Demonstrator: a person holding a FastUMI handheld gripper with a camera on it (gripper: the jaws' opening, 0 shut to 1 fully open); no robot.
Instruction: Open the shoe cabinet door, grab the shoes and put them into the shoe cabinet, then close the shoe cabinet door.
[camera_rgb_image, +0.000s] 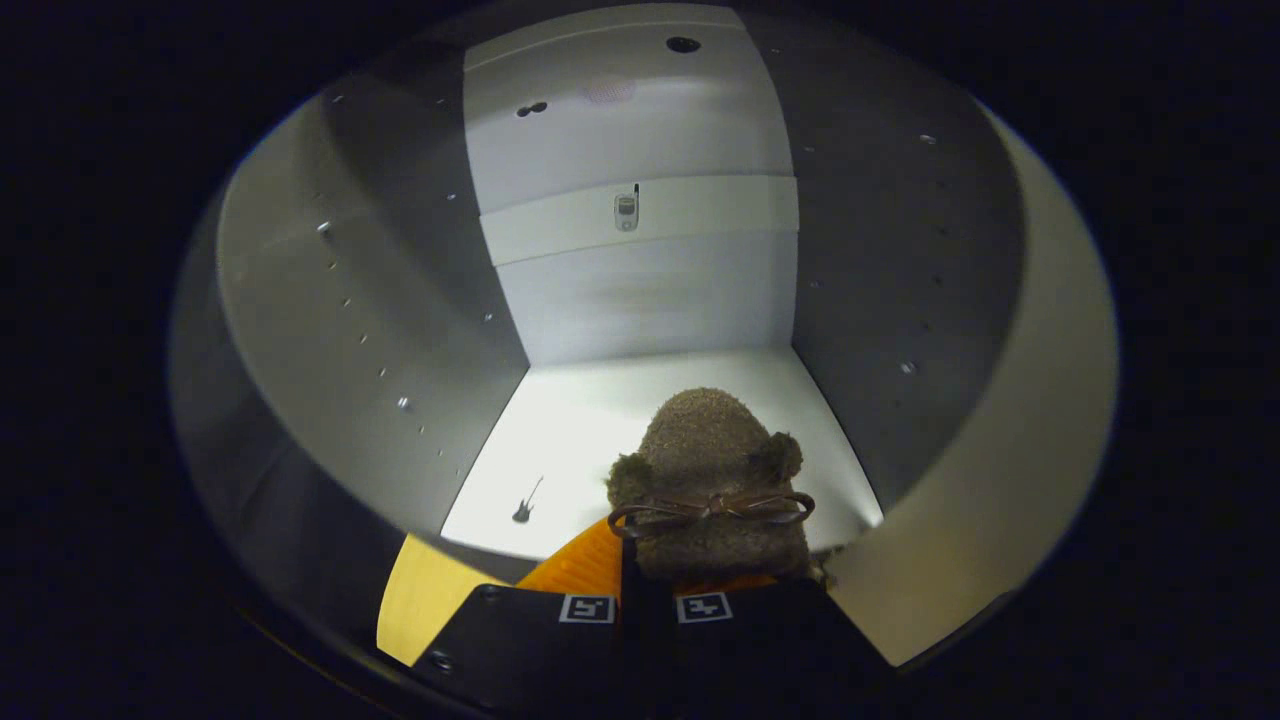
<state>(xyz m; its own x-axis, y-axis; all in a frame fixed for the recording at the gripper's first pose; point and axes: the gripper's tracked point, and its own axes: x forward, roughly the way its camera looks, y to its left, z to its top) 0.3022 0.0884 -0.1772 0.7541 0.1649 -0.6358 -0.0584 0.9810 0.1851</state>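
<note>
tongs (645, 590) clamping shoe (712, 480) inside cabinet (640, 300)

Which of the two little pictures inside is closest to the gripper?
The guitar on the cabinet floor, beside the slipper the gripper holds; the phone sits on the back wall.

A fuzzy brown shoe (710, 470) with a thin brown bow lies inside the white shoe cabinet (640, 300), its side walls grey in shadow. The hand-held gripper (645, 590) behind the shoe shows orange fingers (580, 565) and black-and-white square markers.
</note>
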